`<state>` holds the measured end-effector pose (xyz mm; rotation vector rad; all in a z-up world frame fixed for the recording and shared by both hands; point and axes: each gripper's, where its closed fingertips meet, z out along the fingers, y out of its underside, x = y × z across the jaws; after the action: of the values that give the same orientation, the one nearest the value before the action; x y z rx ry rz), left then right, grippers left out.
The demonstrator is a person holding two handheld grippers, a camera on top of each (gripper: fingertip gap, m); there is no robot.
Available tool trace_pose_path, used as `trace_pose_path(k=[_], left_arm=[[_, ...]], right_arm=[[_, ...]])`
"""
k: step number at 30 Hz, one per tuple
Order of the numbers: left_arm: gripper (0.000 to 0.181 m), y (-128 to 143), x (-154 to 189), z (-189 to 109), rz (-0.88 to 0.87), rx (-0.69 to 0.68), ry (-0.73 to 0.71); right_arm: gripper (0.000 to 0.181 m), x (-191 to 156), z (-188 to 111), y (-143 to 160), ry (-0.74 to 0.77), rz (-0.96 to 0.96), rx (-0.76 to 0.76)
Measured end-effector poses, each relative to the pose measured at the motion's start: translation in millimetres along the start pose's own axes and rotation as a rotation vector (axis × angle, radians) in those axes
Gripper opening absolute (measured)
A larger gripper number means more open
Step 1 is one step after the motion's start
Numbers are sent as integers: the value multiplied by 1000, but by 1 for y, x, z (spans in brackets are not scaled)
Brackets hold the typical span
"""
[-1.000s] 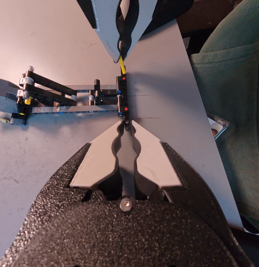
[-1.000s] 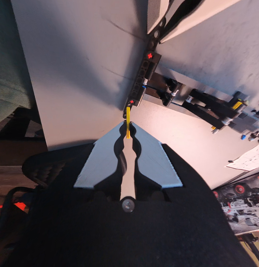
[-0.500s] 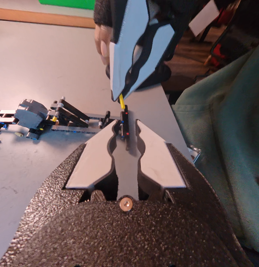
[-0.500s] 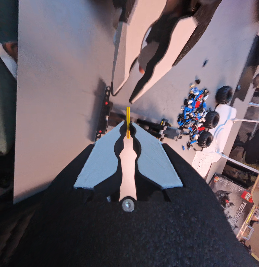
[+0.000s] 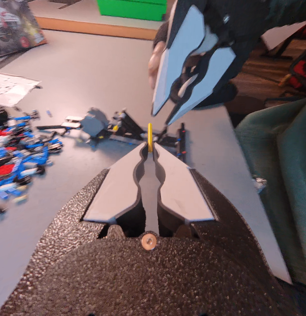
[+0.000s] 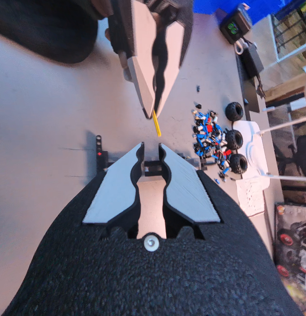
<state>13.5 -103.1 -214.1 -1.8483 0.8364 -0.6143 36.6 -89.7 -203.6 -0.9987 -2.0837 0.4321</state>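
Axle (image 5: 149, 133), yellow, in left hand-held gripper (image 5: 149, 145)

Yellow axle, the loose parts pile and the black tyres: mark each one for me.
yellow axle (image 5: 149, 136): left wrist view, mid-shaft above the left gripper's closed tips.
loose parts pile (image 6: 209, 136): right wrist view, centre of the blue and red heap.
black tyres (image 6: 233, 111): right wrist view, tread of the farthest tyre.

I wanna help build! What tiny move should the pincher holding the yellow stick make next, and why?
Probably lower the left gripper toward the black frame: it is shut on the yellow rod above the frame, and the right gripper is open, empty.
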Motion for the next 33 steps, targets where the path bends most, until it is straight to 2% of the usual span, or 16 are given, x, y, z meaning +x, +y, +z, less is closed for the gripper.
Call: trace_pose_path(k=[3,6,9,15,19,21,22,25,29,33], left_arm=[[4,23,-49,-16,35,-114,-224],[4,51,-84,-32,17,-218,-361],[4,75,-109,-45,-12,-309,-468],[4,84,-132,-64,-35,-344,-593],[8,82,-146,-65,14,-356,-650],[61,79,-157,-68,24,-350,-727],[71,74,-159,-70,21,-315,-743],[74,52,-154,-75,-9,-165,-745],[80,35,-144,-77,-24,-92,-741],[79,13,-130,-73,-42,-27,-720]], right_arm=[[20,26,-9,18,63,152,48],[23,46,-18,44,108,312,94],[24,56,-24,68,130,436,139],[23,55,-20,89,119,512,206],[22,62,-17,85,120,508,257],[22,66,-16,85,124,514,274],[22,68,-15,85,130,516,282],[22,73,-15,86,139,534,312],[23,79,-16,84,138,533,342],[33,69,-7,77,-1,481,316]])
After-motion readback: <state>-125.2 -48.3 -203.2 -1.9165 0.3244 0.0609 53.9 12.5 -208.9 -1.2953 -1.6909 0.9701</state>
